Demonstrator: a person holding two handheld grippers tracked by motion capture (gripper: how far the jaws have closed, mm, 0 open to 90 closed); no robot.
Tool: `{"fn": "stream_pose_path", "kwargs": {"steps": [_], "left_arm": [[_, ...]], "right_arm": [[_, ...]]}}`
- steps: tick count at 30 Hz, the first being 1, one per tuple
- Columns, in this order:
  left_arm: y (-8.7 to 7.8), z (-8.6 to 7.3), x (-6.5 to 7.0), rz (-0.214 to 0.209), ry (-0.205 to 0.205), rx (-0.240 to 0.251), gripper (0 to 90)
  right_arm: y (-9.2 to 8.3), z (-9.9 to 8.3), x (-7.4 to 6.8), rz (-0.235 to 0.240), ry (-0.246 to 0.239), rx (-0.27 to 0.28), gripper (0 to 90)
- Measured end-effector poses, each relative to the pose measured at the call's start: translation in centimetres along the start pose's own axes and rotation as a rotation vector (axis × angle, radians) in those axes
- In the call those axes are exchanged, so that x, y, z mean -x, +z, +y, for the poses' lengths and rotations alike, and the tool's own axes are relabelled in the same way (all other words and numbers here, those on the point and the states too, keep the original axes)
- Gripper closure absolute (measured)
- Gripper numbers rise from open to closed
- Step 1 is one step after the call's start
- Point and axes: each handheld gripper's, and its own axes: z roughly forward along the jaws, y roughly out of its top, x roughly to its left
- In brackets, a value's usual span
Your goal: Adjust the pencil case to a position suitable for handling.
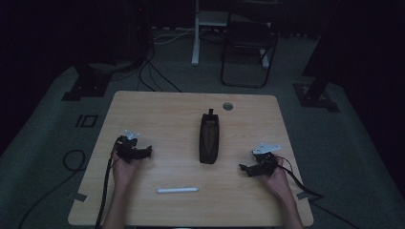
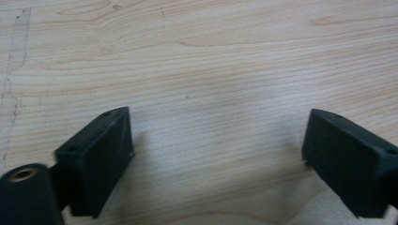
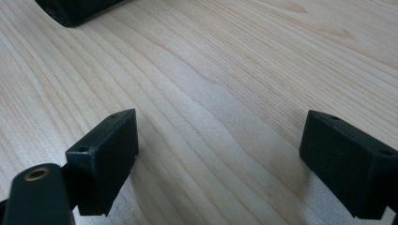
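Both grippers are sitting low over the wooden table (image 1: 143, 200) with their jaws spread wide and nothing between them: the left gripper (image 1: 143, 152) is hovering at the left side of the tabletop, its jaws framing only bare wood grain in the left gripper view, and the right gripper (image 1: 247, 169) is doing the same at the right side, pointing inward toward the middle. Between them, well apart from either, a dark pouch-like case (image 1: 209, 138) is lying lengthwise at the centre of the table, with a small tab or pull at its far end; its near end is peeking into the top left corner of the right gripper view (image 3: 75, 11). Closer to the person, a white pen or marker (image 1: 176, 190) is lying crosswise near the front edge, apart from the case and from both hands. Judging by this layout, the work is sitting at its very start, with nothing grasped yet and both things untouched. A likely next move is calling for one gripper to be reaching inward, lining its open jaws across the narrow body of the pen or over the case, and closing squarely so the thing is not rolling away.
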Motion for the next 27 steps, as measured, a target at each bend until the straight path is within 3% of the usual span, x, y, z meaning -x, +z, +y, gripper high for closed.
{"fn": "stream_pose_path", "kwargs": {"steps": [2,8,22,27], "left_arm": [[-0.3,-0.3,0.2,-0.007,0.004,0.015,22.7],[-0.7,-0.6,0.5,-0.025,0.023,0.032,31.7],[-1.3,-0.3,1.3,-0.049,0.04,-0.01,40.8],[-2.1,0.4,2.1,-0.092,0.049,0.059,42.6]], "right_arm": [[0.0,0.0,0.0,0.0,0.0,0.0,11.7],[0.0,0.0,-0.1,-0.003,0.003,0.0,11.7],[0.0,0.0,-0.1,-0.012,0.016,0.007,14.3],[-0.1,0.0,0.0,-0.025,0.03,0.006,14.3]]}}
